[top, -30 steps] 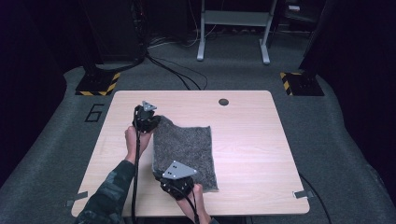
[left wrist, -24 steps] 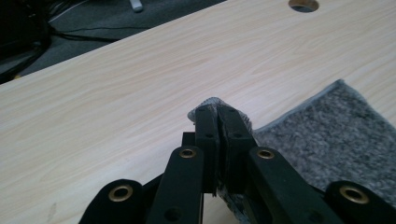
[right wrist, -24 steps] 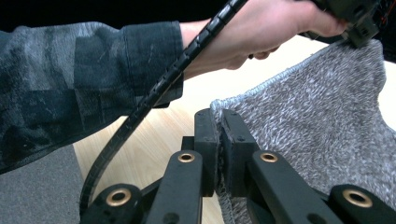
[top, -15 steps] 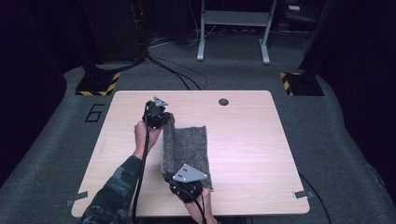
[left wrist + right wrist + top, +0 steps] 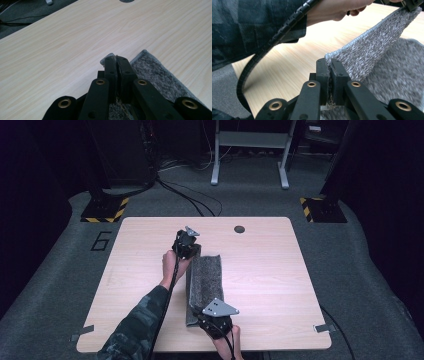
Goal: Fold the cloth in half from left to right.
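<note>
From the high view, we saw a grey cloth [image 5: 205,282] lying folded into a narrow strip on the wooden table [image 5: 270,285], running from the middle of the table toward the person's edge. We found the left gripper [image 5: 186,246] at the far end of that strip and the right gripper [image 5: 212,320] at its near end, each held in one of the person's hands, with a camouflage sleeve [image 5: 137,327] coming in from the bottom. A dark round cap [image 5: 239,228] sat in the table well beyond the cloth.

In the left gripper view, we saw the left gripper [image 5: 116,58] with its jaws pressed together on a corner of the cloth [image 5: 155,72], a grey tip poking out just past the jaws. The rest of the cloth lay flat on the table [image 5: 62,47] to the right of the jaws.

In the right gripper view, we saw the right gripper [image 5: 328,61] clamped on the cloth's [image 5: 374,47] edge. From there the lifted layer rose in a taut sheet toward the upper right corner, above the part resting on the table [image 5: 294,57]. The person's other hand [image 5: 332,10] and a ribbed black cable [image 5: 269,42] crossed the top left.
</note>
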Demonstrator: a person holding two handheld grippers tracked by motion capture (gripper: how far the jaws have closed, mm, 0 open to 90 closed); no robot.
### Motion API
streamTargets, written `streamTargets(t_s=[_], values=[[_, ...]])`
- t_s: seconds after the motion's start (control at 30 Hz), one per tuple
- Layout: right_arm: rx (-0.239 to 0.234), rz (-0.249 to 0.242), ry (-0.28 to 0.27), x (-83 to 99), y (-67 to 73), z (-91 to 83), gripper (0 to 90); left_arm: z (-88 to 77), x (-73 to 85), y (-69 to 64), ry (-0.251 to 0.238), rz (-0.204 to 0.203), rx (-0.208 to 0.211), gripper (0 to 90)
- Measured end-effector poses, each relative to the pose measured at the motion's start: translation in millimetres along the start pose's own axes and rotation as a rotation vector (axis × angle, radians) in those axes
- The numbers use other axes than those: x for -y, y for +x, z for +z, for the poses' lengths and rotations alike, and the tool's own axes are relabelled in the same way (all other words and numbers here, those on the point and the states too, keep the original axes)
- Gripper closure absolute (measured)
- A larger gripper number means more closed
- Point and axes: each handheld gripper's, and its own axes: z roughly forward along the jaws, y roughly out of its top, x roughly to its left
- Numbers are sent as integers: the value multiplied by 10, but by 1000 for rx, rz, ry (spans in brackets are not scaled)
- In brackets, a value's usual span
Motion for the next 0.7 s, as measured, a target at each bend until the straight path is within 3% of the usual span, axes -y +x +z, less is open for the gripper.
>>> streamTargets(t_s=[0.23, 0.43, 0.7], values=[[22, 20, 30, 113, -131, -45, 859, 164, -22, -120, 20, 9, 16, 870], [49, 31, 57, 218, -237, -99, 857, 285, -6, -141, 37, -2, 34, 869], [68, 84, 73, 342, -359, -170, 854, 428, -8, -237, 46, -14, 52, 861]])
